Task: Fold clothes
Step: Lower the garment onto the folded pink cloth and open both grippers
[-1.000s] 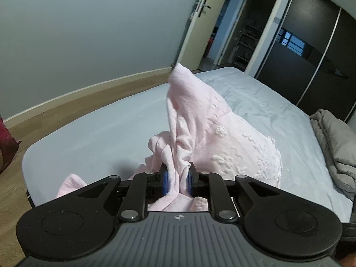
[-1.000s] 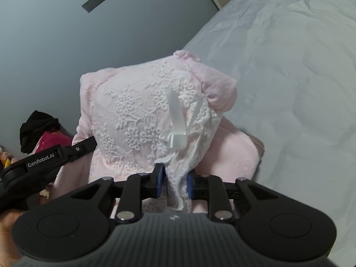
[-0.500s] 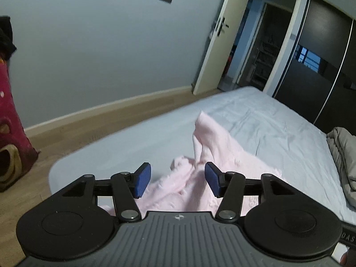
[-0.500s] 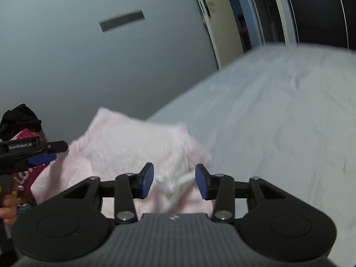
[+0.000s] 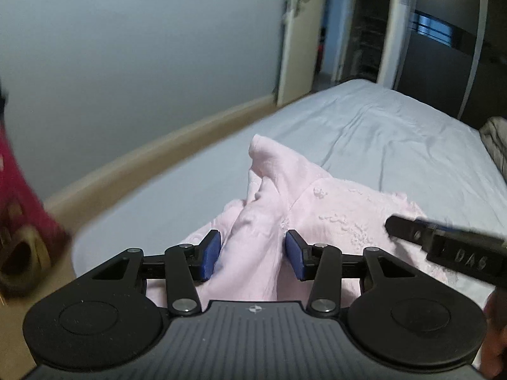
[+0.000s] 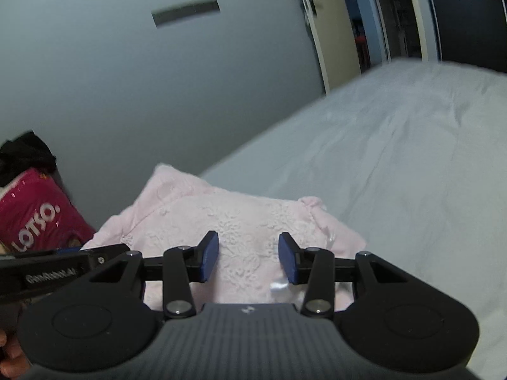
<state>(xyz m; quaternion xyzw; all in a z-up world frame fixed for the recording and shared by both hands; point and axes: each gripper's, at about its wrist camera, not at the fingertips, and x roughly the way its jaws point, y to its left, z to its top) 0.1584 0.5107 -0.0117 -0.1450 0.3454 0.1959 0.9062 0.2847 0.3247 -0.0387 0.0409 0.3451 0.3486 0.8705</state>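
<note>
A pink garment (image 5: 317,209) with a lace front lies crumpled on the near corner of the bed (image 5: 396,133). My left gripper (image 5: 252,255) hovers just over it. Its jaws are closing, and a raised fold of pink cloth stands between the blue pads without being pressed. In the right wrist view the lace panel of the garment (image 6: 247,218) lies under my right gripper (image 6: 248,258), which is open and holds nothing. A white ribbon bow (image 6: 280,285) shows by its right pad. One finger of the right gripper (image 5: 443,243) reaches in over the cloth from the right.
The pale sheet of the bed (image 6: 396,158) stretches away behind the garment. A grey blanket (image 5: 494,139) lies at the bed's far right edge. A red bag (image 6: 35,218) with dark cloth on top stands on the floor at the left. An open door and dark wardrobe lie beyond.
Both grippers were shut on the lifted pink garment a second ago. They let go, and the garment dropped onto the bed. Both views have swung and now look over the collapsed cloth.
</note>
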